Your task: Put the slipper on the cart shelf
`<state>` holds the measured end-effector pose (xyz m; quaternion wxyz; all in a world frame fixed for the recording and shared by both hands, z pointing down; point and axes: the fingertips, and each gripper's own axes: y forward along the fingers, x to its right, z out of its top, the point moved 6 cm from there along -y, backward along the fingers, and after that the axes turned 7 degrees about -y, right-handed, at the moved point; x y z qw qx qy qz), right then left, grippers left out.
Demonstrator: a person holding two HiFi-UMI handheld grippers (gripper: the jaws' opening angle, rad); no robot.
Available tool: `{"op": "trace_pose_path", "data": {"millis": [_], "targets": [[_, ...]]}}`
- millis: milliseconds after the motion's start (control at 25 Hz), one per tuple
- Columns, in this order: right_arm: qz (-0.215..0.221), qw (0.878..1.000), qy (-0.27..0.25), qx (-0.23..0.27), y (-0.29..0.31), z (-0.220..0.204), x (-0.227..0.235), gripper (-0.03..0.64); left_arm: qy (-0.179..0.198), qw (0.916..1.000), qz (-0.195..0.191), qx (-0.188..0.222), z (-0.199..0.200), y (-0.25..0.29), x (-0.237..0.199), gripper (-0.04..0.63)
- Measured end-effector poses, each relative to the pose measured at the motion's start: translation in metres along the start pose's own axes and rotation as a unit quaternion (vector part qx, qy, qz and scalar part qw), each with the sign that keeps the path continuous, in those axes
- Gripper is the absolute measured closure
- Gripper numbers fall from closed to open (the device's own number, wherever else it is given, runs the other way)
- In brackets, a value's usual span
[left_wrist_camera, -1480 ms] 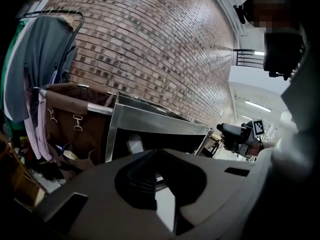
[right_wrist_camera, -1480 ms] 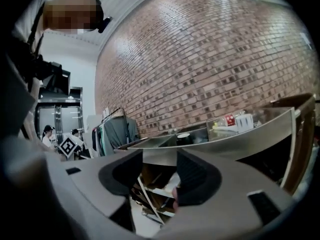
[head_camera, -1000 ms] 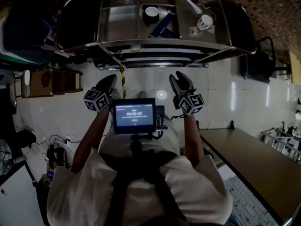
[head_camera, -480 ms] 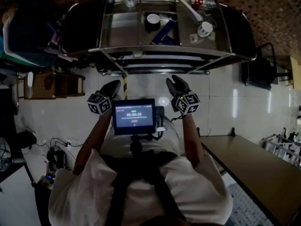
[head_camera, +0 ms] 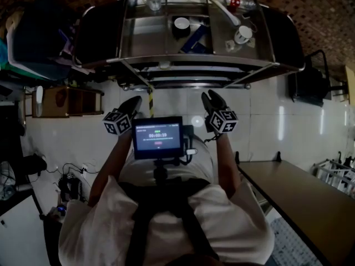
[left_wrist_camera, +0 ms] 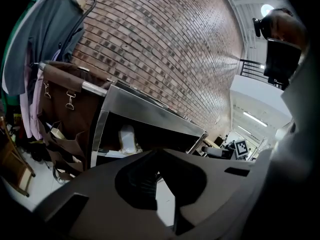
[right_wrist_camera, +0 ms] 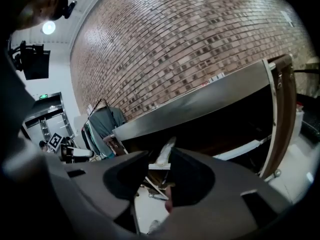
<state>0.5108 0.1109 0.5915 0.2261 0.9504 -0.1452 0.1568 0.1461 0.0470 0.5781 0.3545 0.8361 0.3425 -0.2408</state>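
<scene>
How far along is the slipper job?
Nothing looks done: no slipper made out on the cart shelves. In hand: nothing; left gripper shut and empty, right gripper slightly open and empty, both short of the cart. Left: grasp the slipper, shelve it.

A workroom of some sort: bare brick wall [left_wrist_camera: 165, 49], glossy white tiled floor [head_camera: 72, 137], steel cart [head_camera: 188, 58] at the far side, clothes [left_wrist_camera: 45, 39] hung at left.
</scene>
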Motion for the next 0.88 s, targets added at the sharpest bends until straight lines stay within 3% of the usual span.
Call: {"op": "trace_pose_path", "data": {"millis": [880], "targets": [[-0.002, 1.0, -0.018, 0.002, -0.007, -0.004, -0.008, 0.465, -0.014, 0.9997, -0.003, -0.02, -0.015, 0.01, -0.001, 0.595]]}}
